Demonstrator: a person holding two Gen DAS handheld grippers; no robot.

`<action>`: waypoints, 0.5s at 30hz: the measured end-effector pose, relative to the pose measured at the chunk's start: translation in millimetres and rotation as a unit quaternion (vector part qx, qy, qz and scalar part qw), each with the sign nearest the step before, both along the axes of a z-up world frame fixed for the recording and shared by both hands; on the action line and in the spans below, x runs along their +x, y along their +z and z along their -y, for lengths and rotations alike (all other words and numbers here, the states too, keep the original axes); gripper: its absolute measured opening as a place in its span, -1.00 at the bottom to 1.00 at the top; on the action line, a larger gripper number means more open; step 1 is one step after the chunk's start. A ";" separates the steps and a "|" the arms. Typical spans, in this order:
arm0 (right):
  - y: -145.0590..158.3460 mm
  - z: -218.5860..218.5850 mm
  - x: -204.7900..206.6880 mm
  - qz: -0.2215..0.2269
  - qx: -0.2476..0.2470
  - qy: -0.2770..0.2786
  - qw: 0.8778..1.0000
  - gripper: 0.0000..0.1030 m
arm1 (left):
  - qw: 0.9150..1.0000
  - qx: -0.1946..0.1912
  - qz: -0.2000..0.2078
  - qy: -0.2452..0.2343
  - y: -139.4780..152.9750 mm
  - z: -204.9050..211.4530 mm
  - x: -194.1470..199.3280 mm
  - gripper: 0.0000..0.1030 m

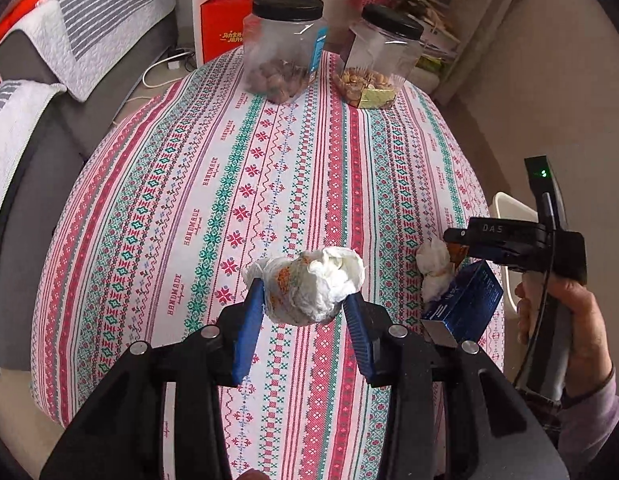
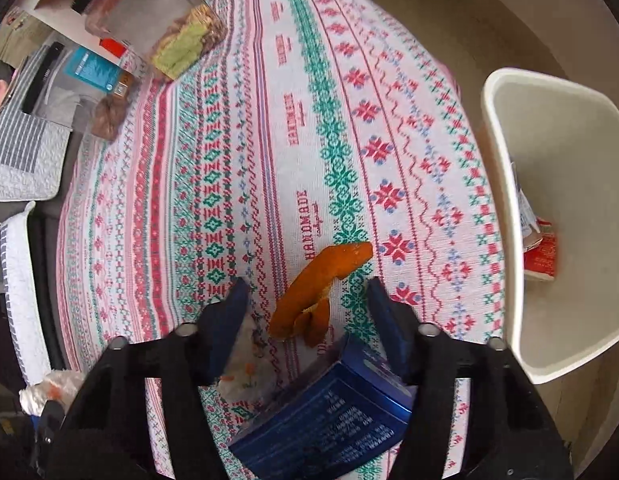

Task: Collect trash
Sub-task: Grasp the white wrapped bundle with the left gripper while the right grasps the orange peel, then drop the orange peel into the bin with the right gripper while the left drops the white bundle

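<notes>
The left claw (image 1: 305,300) pinches a crumpled wad of tissue (image 1: 309,286) between its two blue fingers (image 1: 249,332), holding it just above the patterned cloth of the desk (image 1: 229,184). The wad is white with orange and green stains on its near side.

Off to the right, the right claw (image 2: 303,300) hangs over the desk's edge with its fingers spread wide and nothing gripped between them. Below it, lying on the cloth, is a curl of orange peel (image 2: 321,288), which sits in the gap between the fingers. A dark blue carton (image 2: 329,420) lies tilted just beside the peel, close under the claw's body, and a second crumpled tissue (image 1: 433,268) rests against that carton near the desk's edge.

A white bin (image 2: 549,140) stands on the floor just beside the desk, on the right claw's right side. Inside it lies a red and white packet (image 2: 543,252) against the near wall.

At the far end of the desk stand two clear jars with black lids, the left jar (image 1: 285,48) holding brown nuts and the right jar (image 1: 379,60) holding mixed snacks. A grey sofa with a striped quilt (image 1: 89,32) runs along the left.
</notes>
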State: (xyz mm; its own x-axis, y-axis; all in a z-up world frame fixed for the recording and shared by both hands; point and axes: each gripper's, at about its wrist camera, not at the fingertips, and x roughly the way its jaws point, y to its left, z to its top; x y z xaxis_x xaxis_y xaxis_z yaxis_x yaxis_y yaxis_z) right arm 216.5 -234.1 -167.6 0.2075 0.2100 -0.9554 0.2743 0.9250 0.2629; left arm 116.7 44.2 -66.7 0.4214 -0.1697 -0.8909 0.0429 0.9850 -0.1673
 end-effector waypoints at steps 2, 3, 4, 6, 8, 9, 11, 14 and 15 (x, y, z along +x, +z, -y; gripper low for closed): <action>1.6 -4.0 1.0 0.014 -0.016 0.008 1.000 -0.53 | 1.000 0.004 0.000 0.009 -5.5 -4.9 6.9 -0.22; 4.2 -5.6 1.6 0.021 -0.013 0.012 1.000 -0.66 | 1.000 0.004 0.002 0.014 -4.2 -6.7 8.3 -0.22; 10.2 -6.9 1.3 0.034 -0.009 0.015 0.999 -0.67 | 1.000 0.003 0.008 0.020 -1.2 -9.1 10.4 -0.22; 29.3 -10.8 0.5 0.070 -0.015 0.024 0.997 -0.68 | 0.999 -0.002 0.021 0.024 8.4 -15.4 10.9 -0.22; 49.5 -15.0 -1.5 0.104 -0.010 0.030 0.994 -0.68 | 0.999 -0.010 0.042 0.029 18.8 -19.5 9.7 -0.22; 62.9 -17.9 -4.3 0.125 -0.007 0.033 0.992 -0.68 | 0.998 -0.017 0.053 0.031 23.7 -20.9 8.4 -0.22; 83.8 -20.7 -9.2 0.158 0.001 0.037 0.987 -0.68 | 0.996 -0.025 0.073 0.034 32.4 -22.6 5.3 -0.22; 108.7 -23.9 -21.0 0.199 0.008 0.042 0.979 -0.68 | 0.994 -0.030 0.098 0.036 40.7 -23.1 0.5 -0.22; 115.1 -26.2 -25.5 0.212 0.006 0.046 0.976 -0.68 | 0.994 -0.029 0.101 0.037 40.8 -23.5 -0.1 -0.22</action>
State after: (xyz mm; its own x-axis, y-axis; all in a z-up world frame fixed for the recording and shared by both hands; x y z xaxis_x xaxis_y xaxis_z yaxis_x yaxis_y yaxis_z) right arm 191.0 -207.8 -52.5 0.5629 0.2575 -0.7854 0.0543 0.9366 0.3461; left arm 116.6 67.7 -25.8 0.6041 -0.1800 -0.7763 0.0092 0.9757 -0.2191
